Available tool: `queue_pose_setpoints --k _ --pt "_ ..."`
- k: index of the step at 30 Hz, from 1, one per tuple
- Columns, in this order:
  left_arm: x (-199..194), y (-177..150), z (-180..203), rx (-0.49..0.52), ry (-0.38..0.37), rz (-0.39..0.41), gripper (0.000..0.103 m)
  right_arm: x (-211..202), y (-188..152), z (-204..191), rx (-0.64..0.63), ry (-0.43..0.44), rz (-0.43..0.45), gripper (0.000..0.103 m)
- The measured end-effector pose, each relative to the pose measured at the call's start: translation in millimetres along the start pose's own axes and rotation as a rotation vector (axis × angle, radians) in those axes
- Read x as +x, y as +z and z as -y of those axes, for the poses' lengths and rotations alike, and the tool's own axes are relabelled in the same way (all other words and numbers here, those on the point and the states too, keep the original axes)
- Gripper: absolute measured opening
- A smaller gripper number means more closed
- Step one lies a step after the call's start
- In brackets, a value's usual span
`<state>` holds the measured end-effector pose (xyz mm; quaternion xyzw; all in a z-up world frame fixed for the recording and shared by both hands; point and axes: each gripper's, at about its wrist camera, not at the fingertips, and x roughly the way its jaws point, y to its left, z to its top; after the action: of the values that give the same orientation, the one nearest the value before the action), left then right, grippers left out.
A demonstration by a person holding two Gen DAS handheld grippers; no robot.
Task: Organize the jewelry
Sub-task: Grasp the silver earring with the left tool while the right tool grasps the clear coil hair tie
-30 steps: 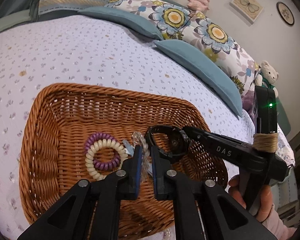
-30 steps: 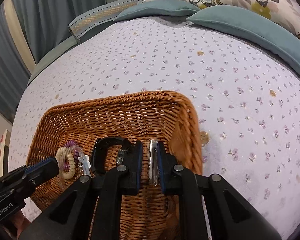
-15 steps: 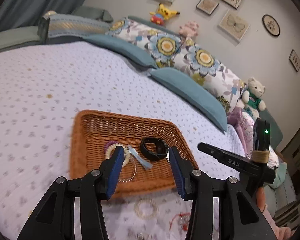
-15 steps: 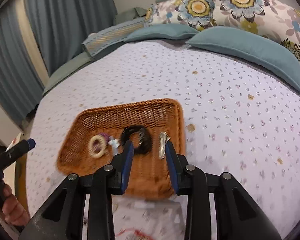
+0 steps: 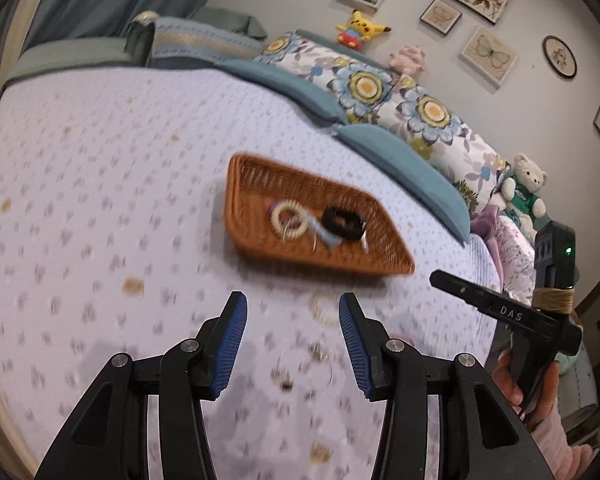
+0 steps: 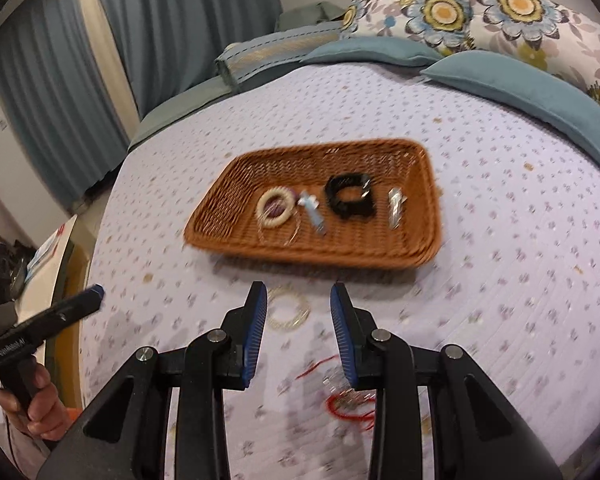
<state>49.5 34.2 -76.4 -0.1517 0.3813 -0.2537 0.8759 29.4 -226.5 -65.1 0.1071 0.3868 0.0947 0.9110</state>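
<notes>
Both the left gripper (image 5: 293, 308) and the right gripper (image 6: 299, 298) have their jaws wide apart, holding nothing. The wicker basket (image 6: 228, 220) on the bedspread (image 6: 520, 240) contains a cream coil ring (image 6: 275, 209), a black band (image 6: 349, 197) and a silver clip (image 6: 395, 208); a pale bracelet (image 6: 289, 307) lies just before it

Left wrist view: above the bed (image 5: 100, 168), facing the pillows, basket (image 5: 236, 216) near, at 12 o'clock beyond the left tongs (image 5: 292, 340). Right wrist view: similar height, basket (image 6: 220, 216) at 12 o'clock past the right tongs (image 6: 299, 330). Shared: basket, bedspread, pillows; each view catches the other tongs at its edge.
</notes>
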Motion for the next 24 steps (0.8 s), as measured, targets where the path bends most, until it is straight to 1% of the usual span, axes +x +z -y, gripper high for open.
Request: queue_pose_setpoints --k 3,6,9,14,19,24 --pt "6 -19 -4 -0.008 0.011 -0.034 0.049 9 -11 -7 -0.006 0.001 -0.025 0.036" --pt "18 -32 0 0.030 0.029 -0.081 0.049 23 -19 -11 -0.013 0.003 -0.060 0.036" --pt "30 -38 6 0.067 0.028 -0.124 0.049 39 -24 -11 -0.013 -0.002 -0.089 0.036" --pt "50 -51 7 0.094 0.047 -0.185 0.049 67 -26 -9 0.000 -0.017 -0.124 0.036" --pt "62 -57 9 0.104 0.072 -0.217 0.049 91 -20 -6 0.029 -0.054 -0.125 0.036" --pt "73 -59 8 0.107 0.109 -0.238 0.049 108 -17 -3 0.045 -0.065 -0.137 0.036"
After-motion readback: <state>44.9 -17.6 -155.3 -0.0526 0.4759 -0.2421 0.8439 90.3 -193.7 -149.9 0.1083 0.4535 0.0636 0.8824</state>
